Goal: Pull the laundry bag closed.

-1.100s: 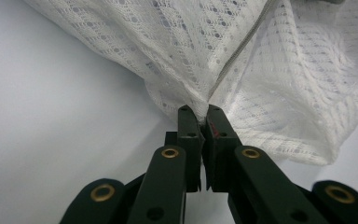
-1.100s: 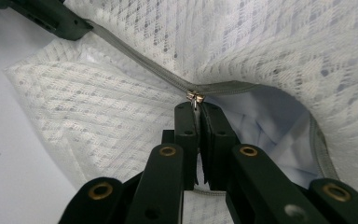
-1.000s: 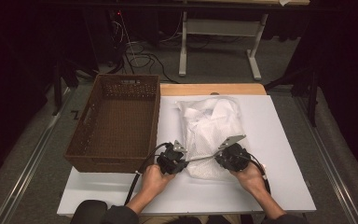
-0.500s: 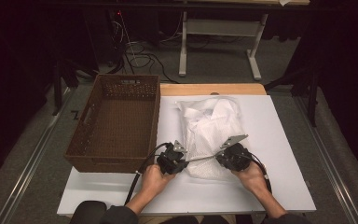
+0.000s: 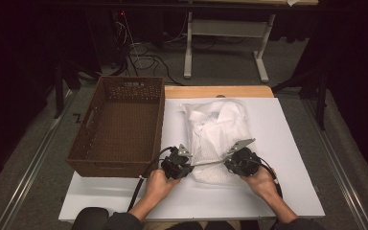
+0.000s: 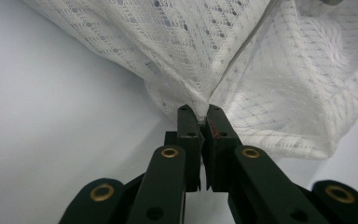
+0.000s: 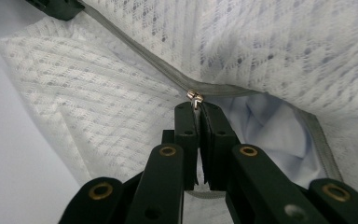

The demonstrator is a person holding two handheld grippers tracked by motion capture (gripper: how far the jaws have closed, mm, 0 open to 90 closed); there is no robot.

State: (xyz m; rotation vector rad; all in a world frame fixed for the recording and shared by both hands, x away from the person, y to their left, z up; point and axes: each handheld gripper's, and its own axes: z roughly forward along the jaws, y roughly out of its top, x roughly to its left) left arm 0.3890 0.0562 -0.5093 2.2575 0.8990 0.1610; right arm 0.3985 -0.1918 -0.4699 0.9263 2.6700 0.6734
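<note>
Mesh laundry bag point(image 5: 215, 139): left tongs point(image 6: 200, 112) clamp its near corner, right tongs point(image 7: 196, 106) clamp the zipper pull point(image 7: 195, 97); bare worktop point(image 5: 287, 143) to its right.

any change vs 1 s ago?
Nothing visibly changed. The left gripper stays shut on the mesh bag at its near corner, the right gripper stays shut on the zipper pull, and both hands, the bag and the basket sit where they were.
</note>
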